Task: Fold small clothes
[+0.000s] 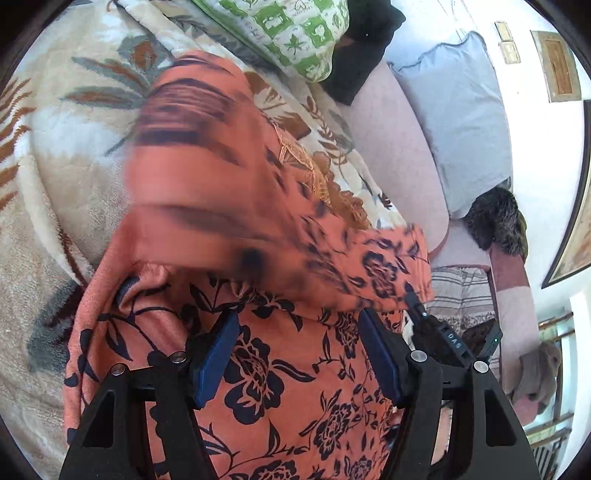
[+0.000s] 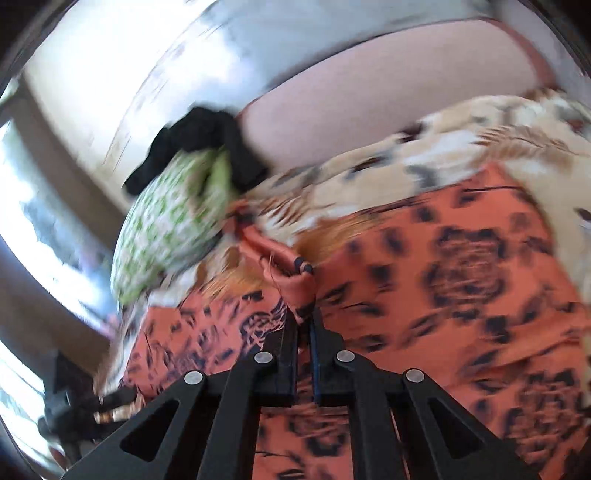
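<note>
Motion blur smears the upper part of the orange flowered garment (image 1: 280, 373) at the centre of the left wrist view, and nearly all of the right wrist view. The garment lies on a leaf-patterned blanket (image 1: 55, 147) over a sofa, its lower edge cut off by the frame. The left gripper (image 1: 299, 347) holds its jaws spread above the cloth. The right gripper (image 2: 303, 328) has its jaws pressed together, pinching a bunched fold of the garment (image 2: 443, 266). A green patterned cushion (image 1: 291, 33) sits at the top.
</note>
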Demonstrator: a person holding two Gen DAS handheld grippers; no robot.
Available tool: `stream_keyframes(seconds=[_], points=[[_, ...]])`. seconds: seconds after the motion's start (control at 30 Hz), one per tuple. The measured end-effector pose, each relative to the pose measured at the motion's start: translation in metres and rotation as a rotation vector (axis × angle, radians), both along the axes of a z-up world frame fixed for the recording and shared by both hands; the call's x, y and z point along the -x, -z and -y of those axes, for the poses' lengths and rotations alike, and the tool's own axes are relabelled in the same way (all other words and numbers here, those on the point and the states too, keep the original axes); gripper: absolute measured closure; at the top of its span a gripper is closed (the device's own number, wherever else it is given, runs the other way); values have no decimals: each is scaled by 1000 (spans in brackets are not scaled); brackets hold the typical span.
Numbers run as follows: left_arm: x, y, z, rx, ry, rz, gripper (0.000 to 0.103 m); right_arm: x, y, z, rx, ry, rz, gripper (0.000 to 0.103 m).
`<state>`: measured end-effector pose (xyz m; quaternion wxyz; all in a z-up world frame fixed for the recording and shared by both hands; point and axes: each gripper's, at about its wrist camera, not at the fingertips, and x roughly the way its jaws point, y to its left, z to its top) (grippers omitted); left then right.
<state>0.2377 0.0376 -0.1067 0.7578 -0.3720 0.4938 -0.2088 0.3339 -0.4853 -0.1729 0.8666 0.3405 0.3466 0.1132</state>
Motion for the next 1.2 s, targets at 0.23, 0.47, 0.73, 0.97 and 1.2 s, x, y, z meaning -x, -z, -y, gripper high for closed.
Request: stream_keyframes(seconds=[0.23, 0.47, 0.73, 0.97, 1.2], points=[[-11, 9, -2, -63, -66, -29, 46, 16, 39, 62, -81, 134, -127, 91], [-17, 13, -6, -63, -90, -35, 67, 4, 56, 76, -235, 231, -117, 52], [-13, 10, -10, -82, -97, -31, 70, 23, 5, 101, -171, 247, 38, 96], [-11, 13, -11, -95, -88, -79, 72, 46, 38, 98, -17, 276, -181, 88], [-12, 10, -7, -105, -88, -78, 72, -15, 4, 85, 118, 201, -157, 44]])
